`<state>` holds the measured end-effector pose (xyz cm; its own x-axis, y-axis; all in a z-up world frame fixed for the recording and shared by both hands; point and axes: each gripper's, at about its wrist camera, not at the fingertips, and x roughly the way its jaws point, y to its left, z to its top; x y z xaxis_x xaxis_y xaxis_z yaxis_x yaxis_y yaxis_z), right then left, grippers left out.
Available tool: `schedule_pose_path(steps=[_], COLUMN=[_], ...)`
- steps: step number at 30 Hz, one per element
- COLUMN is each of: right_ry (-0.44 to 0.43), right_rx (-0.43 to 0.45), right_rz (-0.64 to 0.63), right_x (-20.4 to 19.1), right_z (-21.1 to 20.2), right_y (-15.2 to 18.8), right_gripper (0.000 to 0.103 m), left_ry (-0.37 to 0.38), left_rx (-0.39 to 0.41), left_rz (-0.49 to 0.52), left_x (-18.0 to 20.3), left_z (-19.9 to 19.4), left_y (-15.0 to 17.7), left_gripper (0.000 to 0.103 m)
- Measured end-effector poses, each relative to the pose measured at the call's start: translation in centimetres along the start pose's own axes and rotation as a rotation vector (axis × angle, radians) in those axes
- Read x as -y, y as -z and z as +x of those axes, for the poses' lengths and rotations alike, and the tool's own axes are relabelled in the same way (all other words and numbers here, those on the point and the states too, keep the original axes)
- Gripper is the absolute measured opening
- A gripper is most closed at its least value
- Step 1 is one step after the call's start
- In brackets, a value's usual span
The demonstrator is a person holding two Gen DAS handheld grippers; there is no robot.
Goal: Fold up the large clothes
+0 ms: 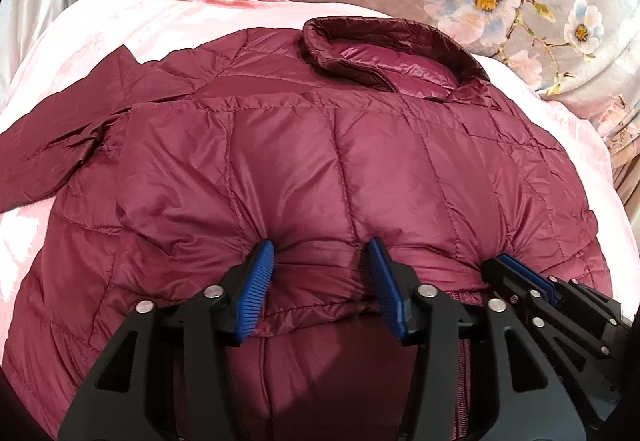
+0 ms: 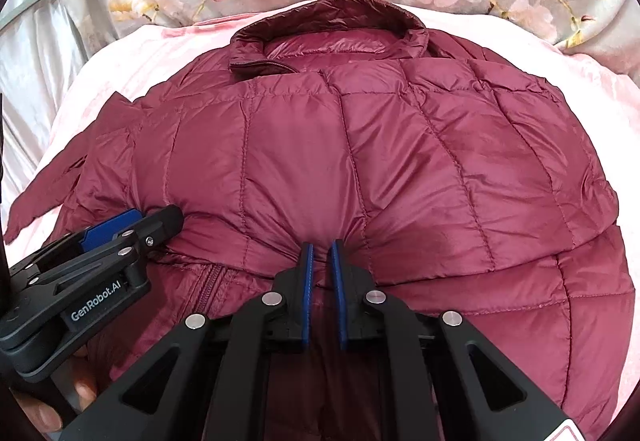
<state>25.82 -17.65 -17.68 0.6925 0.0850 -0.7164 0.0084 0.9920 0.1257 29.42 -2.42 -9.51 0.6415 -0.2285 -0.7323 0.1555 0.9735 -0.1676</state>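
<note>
Maroon quilted puffer jacket (image 1: 320, 145): light, slippery, springy. Left gripper (image 1: 320, 261) wide around hem fold; right gripper (image 2: 322, 253) pinching it. Grip seams.

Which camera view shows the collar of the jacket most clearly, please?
The left wrist view shows the collar best: it is larger there, with its standing rim and shiny inner lining open to the camera. In the right wrist view the same collar sits farther back, flatter and smaller.
</note>
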Motion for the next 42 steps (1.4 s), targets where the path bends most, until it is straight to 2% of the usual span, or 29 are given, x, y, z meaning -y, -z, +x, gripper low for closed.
schedule_pose_path(steps=[3,6,8,9,10,11,15,17,20,22,25,29,30,31,32,33,34,37,39,42], right_ry=[-0.008,-0.037,-0.007,0.000,0.004,0.009,-0.028,-0.047,-0.022,-0.002,-0.016,-0.031,-0.025,-0.019,-0.014,-0.013,-0.014,-0.020,-0.020,-0.023], right_rx=[0.000,0.011,0.034,0.065,0.087,0.106,0.111,0.090,0.067,0.057,0.040,0.022,0.021,0.019,0.018,0.017,0.016,0.014,0.014,0.015], right_rz=[0.006,0.046,0.050,0.033,0.016,-0.001,-0.060,-0.085,-0.136,-0.147,-0.119,-0.085,-0.088,-0.093,-0.097,-0.098,-0.097,-0.091,-0.090,-0.086], right_x=[0.1,0.9,0.8,0.4,-0.1,-0.7,-3.8,-5.1,-6.5,-6.9,-6.4,-5.9,-6.1,-6.3,-6.4,-6.4,-6.3,-6.2,-6.2,-6.2], right_z=[0.0,-0.8,-2.7,-4.4,-5.8,-6.9,-9.5,-9.3,-8.1,-7.8,-7.4,-7.0,-7.0,-6.9,-6.8,-6.8,-6.8,-6.7,-6.6,-6.6], right_y=[0.0,0.0,0.6,1.3,2.0,2.8,6.3,7.6,9.2,9.4,9.3,9.1,9.1,9.2,9.2,9.2,9.3,9.2,9.2,9.2], right_gripper=[0.010,0.011,0.020,0.025,0.038,0.048,0.054,0.056,0.063,0.065,0.070,0.075,0.075,0.076,0.076,0.077,0.077,0.078,0.078,0.079], left_ry=[0.042,0.109,0.159,0.167,0.144,0.114,-0.089,-0.200,-0.315,-0.381,-0.414,-0.416,-0.421,-0.421,-0.415,-0.391,-0.371,-0.359,-0.346,-0.251], left_rx=[0.010,0.031,0.046,0.073,0.101,0.123,0.170,0.173,0.195,0.198,0.200,0.217,0.216,0.207,0.196,0.178,0.170,0.196,0.246,0.319], left_rz=[-0.015,-0.133,-0.226,-0.279,-0.321,-0.349,-0.500,-0.614,-0.757,-0.830,-0.885,-0.909,-0.898,-0.882,-0.864,-0.840,-0.825,-0.732,-0.622,-0.447], left_x=[-0.3,-2.9,-5.7,-8.1,-10.4,-12.2,-23.3,-29.6,-36.8,-41.3,-45.5,-47.3,-47.3,-47.2,-47.1,-46.9,-46.6,-43.8,-40.4,-32.6], left_z=[-0.3,-2.5,-5.1,-6.9,-8.5,-9.5,-13.2,-14.5,-15.9,-16.2,-16.2,-15.8,-15.5,-15.2,-14.9,-14.4,-14.1,-14.4,-15.2,-17.1], left_y=[0.0,0.2,0.5,0.8,1.1,1.3,2.2,2.9,4.2,5.1,5.9,5.9,5.5,5.0,4.6,3.9,3.4,1.1,-1.5,-5.7], left_gripper=[0.059,0.060,0.068,0.078,0.086,0.087,0.089,0.089,0.089,0.088,0.086,0.082,0.073,0.056,0.047,0.022,0.007,0.003,0.002,0.002])
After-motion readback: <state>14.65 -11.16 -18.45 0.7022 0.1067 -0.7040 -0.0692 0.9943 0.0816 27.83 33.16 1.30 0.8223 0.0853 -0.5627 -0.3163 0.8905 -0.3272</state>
